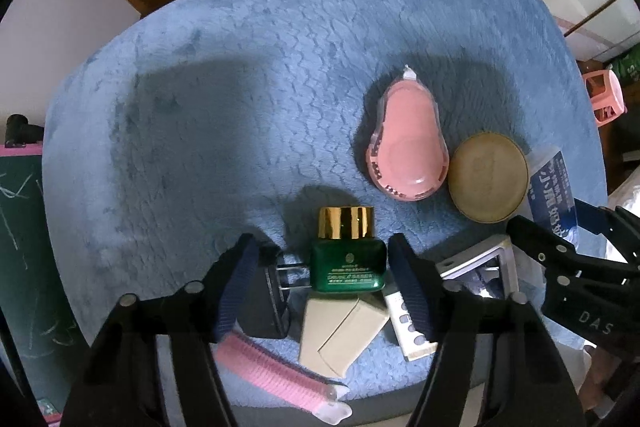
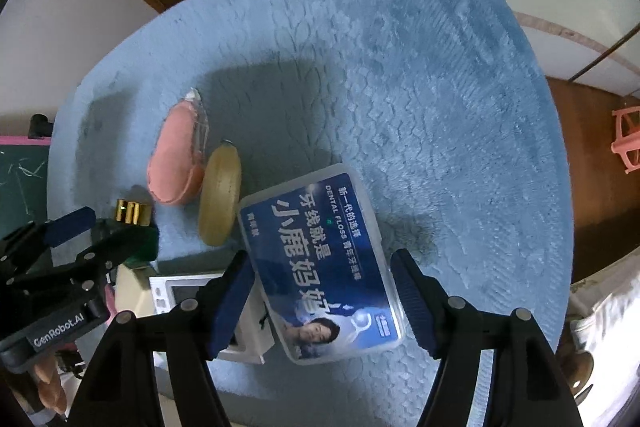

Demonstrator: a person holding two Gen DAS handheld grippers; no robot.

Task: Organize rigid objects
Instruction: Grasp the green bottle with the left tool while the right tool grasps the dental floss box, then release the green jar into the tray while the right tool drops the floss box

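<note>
Left wrist view, left gripper [image 1: 322, 267]: jaws spread wide, gripping nothing; the green bottle [image 1: 347, 267] with a gold cap [image 1: 346, 223] lies between them, clear of both pads.
Left wrist view, near cluster: a beige box [image 1: 340, 335] lies just under the bottle; a black plug [image 1: 267, 297] sits beside the left pad; a pink roller [image 1: 276, 371] lies at the blanket's near edge; a white strip with buttons [image 1: 404, 327] lies by the right pad.
Left wrist view, farther right: a pink case [image 1: 408, 147] in clear wrap touches a round tan tin [image 1: 488, 177]; both are closed, contents hidden.
Left wrist view, surface: a blue fleece blanket [image 1: 248, 67] carries everything.
Right wrist view, right gripper [image 2: 322, 291]: jaws wide open, straddling the floss box [image 2: 320, 263] without pressing it.
Right wrist view, floss box: a clear lidded box with a blue label, closed, lying flat and skewed; contents cannot be made out.
Right wrist view, neighbours: the tin sits just left of the floss box, the pink case beyond it; a white device [image 2: 182, 289] lies behind the left pad.
</note>
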